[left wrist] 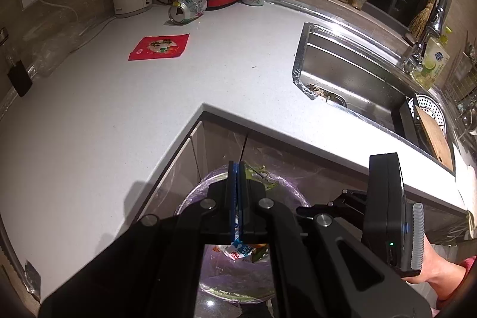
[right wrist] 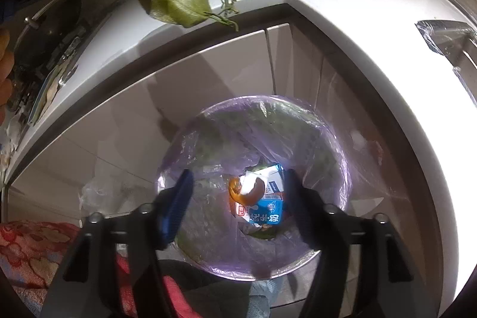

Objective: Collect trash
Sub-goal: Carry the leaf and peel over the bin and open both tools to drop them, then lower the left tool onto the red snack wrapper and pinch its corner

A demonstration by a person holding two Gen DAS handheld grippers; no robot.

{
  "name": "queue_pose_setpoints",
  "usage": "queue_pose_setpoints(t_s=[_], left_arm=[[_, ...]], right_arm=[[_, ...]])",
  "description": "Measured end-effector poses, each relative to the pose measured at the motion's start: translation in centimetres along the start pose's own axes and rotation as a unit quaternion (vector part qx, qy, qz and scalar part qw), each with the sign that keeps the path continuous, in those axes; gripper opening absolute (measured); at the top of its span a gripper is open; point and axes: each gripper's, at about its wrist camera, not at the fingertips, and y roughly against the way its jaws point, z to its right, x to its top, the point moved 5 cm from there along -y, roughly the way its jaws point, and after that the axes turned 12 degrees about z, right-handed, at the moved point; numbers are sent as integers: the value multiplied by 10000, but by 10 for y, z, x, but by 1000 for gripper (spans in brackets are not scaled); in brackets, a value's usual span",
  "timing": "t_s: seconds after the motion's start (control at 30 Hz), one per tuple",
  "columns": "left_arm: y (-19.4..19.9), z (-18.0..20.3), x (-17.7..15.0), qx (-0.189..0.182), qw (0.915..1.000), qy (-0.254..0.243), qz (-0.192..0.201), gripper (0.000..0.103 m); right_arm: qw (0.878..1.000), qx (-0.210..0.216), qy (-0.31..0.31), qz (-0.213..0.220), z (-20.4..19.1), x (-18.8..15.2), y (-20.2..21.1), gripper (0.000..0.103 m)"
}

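Our left hand-held gripper (left wrist: 238,187) pinches a green leaf (right wrist: 179,0); right hand-held gripper (right wrist: 235,198) gapes empty over the bin (right wrist: 334,139), carton (right wrist: 268,210) at six o'clock inside.

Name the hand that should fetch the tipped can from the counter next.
Right. The right gripper stands open and empty above the lined trash bin, free to fetch the can. The left gripper is shut on a green leaf, not yet dropped.
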Motion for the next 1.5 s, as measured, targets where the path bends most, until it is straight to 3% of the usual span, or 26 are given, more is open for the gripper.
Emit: queue_pose_setpoints(t_s=[0.17,0.33,0.6,0.97,1.0,1.07,1.1,1.13,1.5], left_arm=[[1,0,-5,-43,10000,-80,-22,0],[-1,4,-11,-82,9998,-195,-46,0],[-15,9,-40,-129,9993,-241,-246,0],[-69,15,-120,-256,9939,-107,-1070,1],[-73,16,-125,-272,9932,-90,-1128,4],[-79,18,-132,-250,9920,-34,-1239,27],[-80,18,-134,-232,9920,-1,-1239,56],[-79,19,-133,-194,9931,-3,-1158,70],[-76,21,-117,-187,9952,-53,-963,75]], right_arm=[[9986,-143,-415,284,7,5,25,91],[9950,-341,-761,558,18,14,58,97],[9946,-621,-619,560,13,21,89,101],[9926,-849,-794,362,18,-1,101,101],[9924,-874,-795,355,18,-2,102,101],[9920,-894,-813,355,19,-3,104,101],[9919,-898,-825,358,20,-3,106,101],[9917,-910,-830,361,20,-4,107,101],[9908,-946,-889,386,25,-6,111,101]])
